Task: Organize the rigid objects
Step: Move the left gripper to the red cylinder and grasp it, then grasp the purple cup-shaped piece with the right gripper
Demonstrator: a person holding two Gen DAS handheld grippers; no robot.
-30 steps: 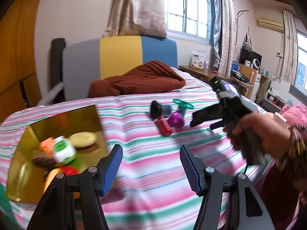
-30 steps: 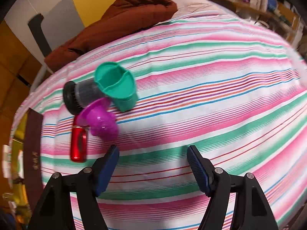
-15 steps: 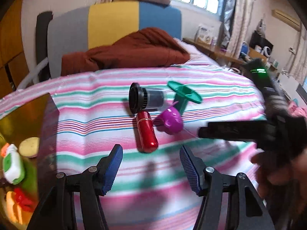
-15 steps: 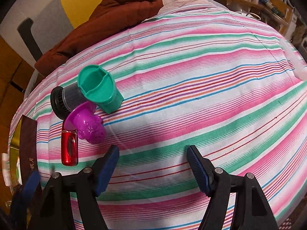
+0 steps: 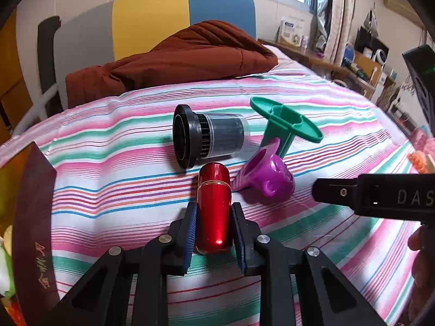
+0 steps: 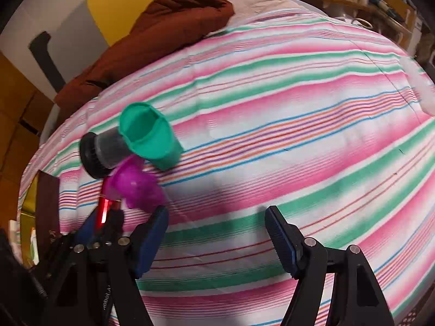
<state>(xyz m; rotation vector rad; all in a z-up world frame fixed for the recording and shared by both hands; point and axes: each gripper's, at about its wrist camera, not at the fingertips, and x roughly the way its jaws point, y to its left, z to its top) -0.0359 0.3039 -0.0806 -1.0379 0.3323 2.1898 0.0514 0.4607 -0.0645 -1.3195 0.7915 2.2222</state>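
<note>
A red metal cylinder (image 5: 214,206) lies on the striped bedsheet. My left gripper (image 5: 213,217) is shut on it, a blue pad against each side. Behind it lie a black and clear filter canister (image 5: 206,135), a purple plastic piece (image 5: 267,176) and a green plastic cup-shaped piece (image 5: 285,125), close together. In the right wrist view the same group shows at left: the green piece (image 6: 149,138), the canister (image 6: 106,152), the purple piece (image 6: 136,184) and the red cylinder (image 6: 104,209). My right gripper (image 6: 217,233) is open and empty, to the right of them.
A dark brown box (image 5: 32,217) with a gold lining and several small items stands at the left edge of the bed. A brown blanket (image 5: 176,57) lies at the head of the bed. A cluttered desk (image 5: 353,65) stands to the right.
My left gripper moved forward to the red cylinder and shut on it. My right gripper came nearer to the group from the right and stayed open.
</note>
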